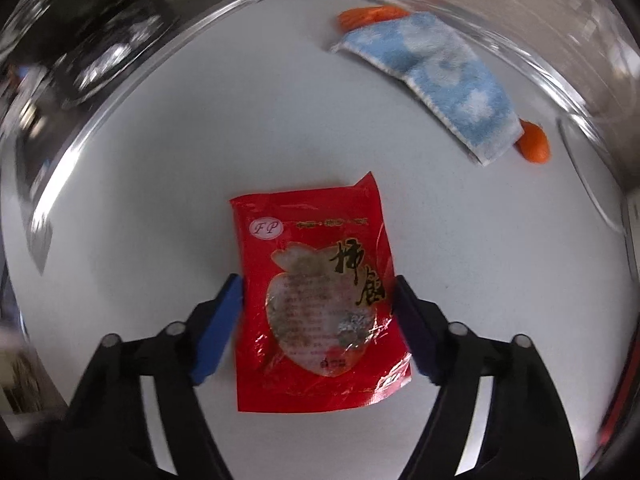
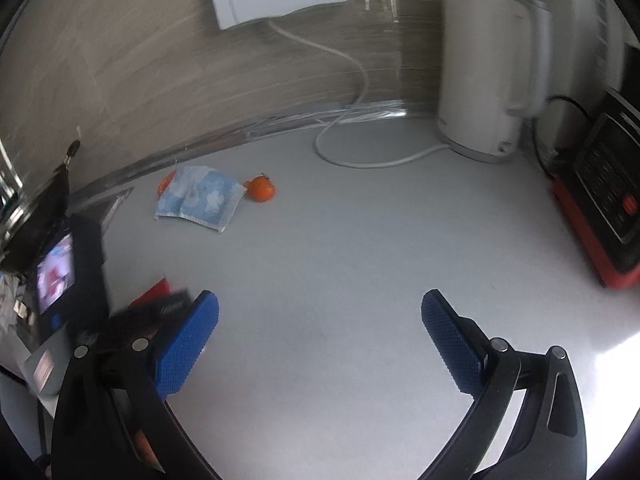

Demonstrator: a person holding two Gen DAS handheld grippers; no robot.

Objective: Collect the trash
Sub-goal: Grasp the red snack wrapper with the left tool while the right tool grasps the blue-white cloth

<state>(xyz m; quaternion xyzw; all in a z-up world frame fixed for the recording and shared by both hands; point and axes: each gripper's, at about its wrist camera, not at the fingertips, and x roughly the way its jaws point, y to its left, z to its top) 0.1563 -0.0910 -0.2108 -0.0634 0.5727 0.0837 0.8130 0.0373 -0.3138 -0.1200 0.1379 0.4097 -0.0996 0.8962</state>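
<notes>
A red foil snack packet (image 1: 316, 280) lies flat on the white counter (image 1: 160, 160) in the left wrist view. My left gripper (image 1: 316, 280) points down over it, open, its blue pads flanking the packet's two long edges; the packet is not buckled. Farther off lie a blue-and-white patterned wrapper (image 1: 436, 76) and orange peel pieces (image 1: 534, 142). My right gripper (image 2: 320, 300) hangs open over bare counter with nothing between its fingers. In its view the wrapper (image 2: 200, 196) and peel (image 2: 262, 188) sit near the back wall, and a corner of the red packet (image 2: 154, 292) shows at the left.
A white kettle (image 2: 484, 76) stands at the back right with its cord (image 2: 360, 80) looping over the counter. A red-and-black appliance (image 2: 600, 200) sits at the right edge. A dark pan (image 2: 36, 216) and shiny metal ware (image 1: 80, 40) are on the left.
</notes>
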